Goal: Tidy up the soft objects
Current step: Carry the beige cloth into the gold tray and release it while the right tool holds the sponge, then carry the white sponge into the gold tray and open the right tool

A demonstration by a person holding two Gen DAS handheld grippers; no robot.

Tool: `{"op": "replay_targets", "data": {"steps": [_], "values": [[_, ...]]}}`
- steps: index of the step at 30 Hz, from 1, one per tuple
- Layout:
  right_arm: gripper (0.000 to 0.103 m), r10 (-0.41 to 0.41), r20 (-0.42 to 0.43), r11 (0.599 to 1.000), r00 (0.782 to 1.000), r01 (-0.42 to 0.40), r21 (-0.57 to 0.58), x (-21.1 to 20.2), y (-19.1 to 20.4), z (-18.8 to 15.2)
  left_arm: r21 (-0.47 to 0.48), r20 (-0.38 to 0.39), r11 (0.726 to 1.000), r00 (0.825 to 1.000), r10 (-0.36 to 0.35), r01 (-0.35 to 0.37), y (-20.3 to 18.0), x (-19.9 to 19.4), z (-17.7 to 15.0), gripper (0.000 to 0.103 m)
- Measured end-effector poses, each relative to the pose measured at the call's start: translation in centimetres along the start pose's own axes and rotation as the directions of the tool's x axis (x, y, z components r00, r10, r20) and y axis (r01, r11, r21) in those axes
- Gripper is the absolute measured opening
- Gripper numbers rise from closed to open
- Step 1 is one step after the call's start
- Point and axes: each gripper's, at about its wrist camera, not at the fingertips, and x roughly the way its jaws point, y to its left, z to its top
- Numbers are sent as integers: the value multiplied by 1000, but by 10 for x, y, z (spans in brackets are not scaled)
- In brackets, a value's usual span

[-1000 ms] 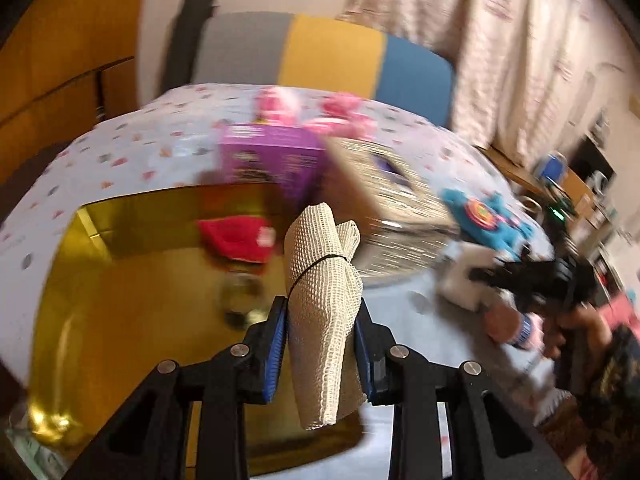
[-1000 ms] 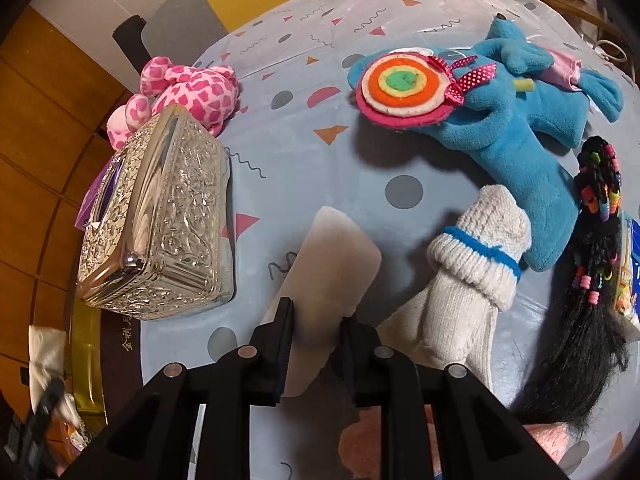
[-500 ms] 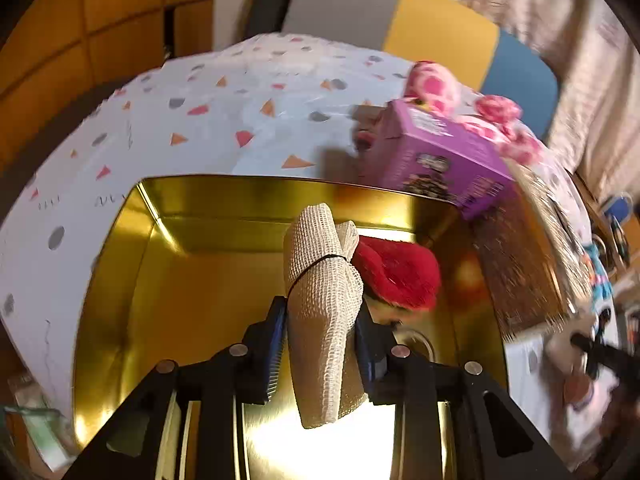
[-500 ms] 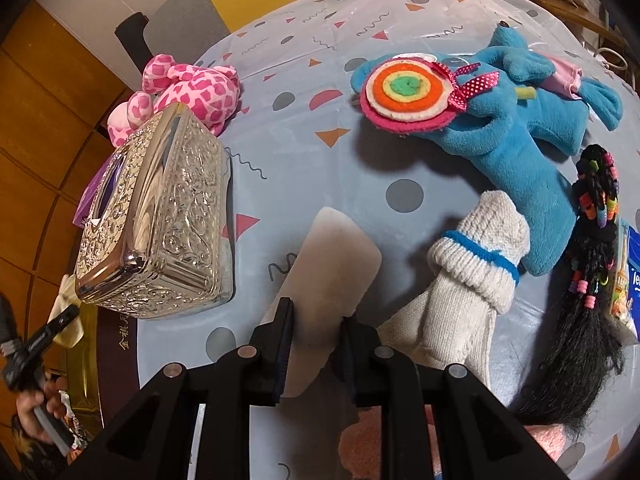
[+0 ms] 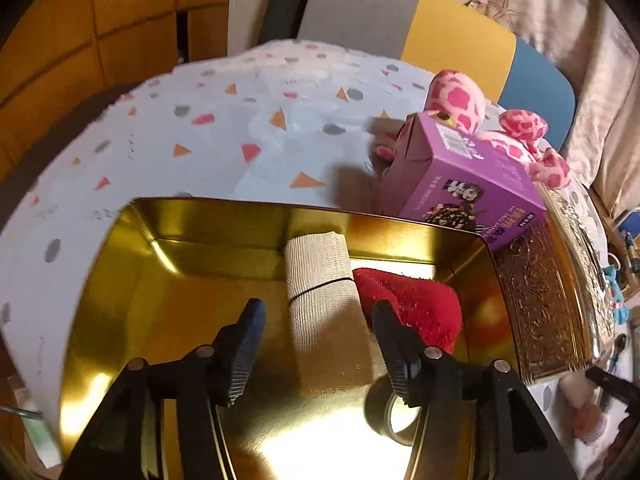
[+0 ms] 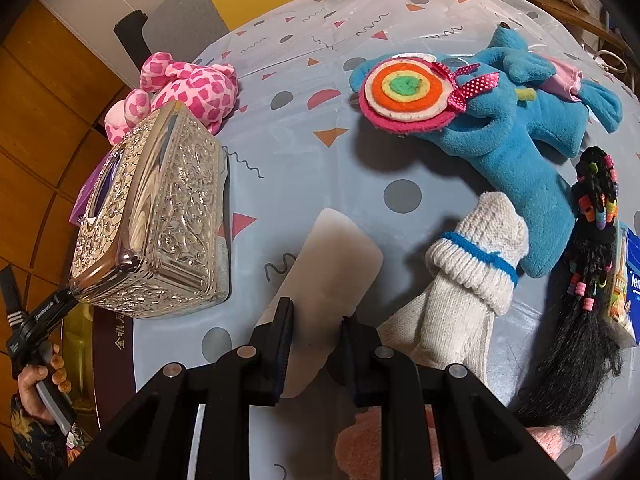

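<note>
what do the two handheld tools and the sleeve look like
Both tools, left tool and right tool, are matte black with angular linkage arms, silver pivot screws and blue ribbed pads on the fingers. The sleeve is dark with a yellowish floral pattern.

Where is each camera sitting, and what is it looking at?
Left wrist view: sits on the left tongs, looking down into the gold tin; their jaws are opening, the beige roll loose between them, beside a red plush.
Right wrist view: sits on the right tongs, looking down at the table; they pinch a pale pad. A hand shows at the left edge.
Both views show the silver box and pink plush.
</note>
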Motion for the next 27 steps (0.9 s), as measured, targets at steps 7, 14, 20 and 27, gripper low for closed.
{"op": "replay_targets", "data": {"steps": [7, 14, 20, 27], "values": [[21, -7, 3, 1000, 1000, 7, -5, 0, 1, 0, 28, 101, 999, 995, 12, -15, -8, -51, -32, 69], [21, -15, 9, 1000, 1000, 15, -16, -2, 1, -1, 66, 136, 998, 991, -12, 3, -23, -87, -68, 72], [21, -16, 16, 1000, 1000, 16, -26, -3, 2, -1, 86, 149, 996, 989, -19, 7, -32, -102, -89, 76], [21, -11, 50, 1000, 999, 12, -6, -17, -1, -4, 113, 149, 994, 989, -21, 4, -34, -106, -97, 76]]}}
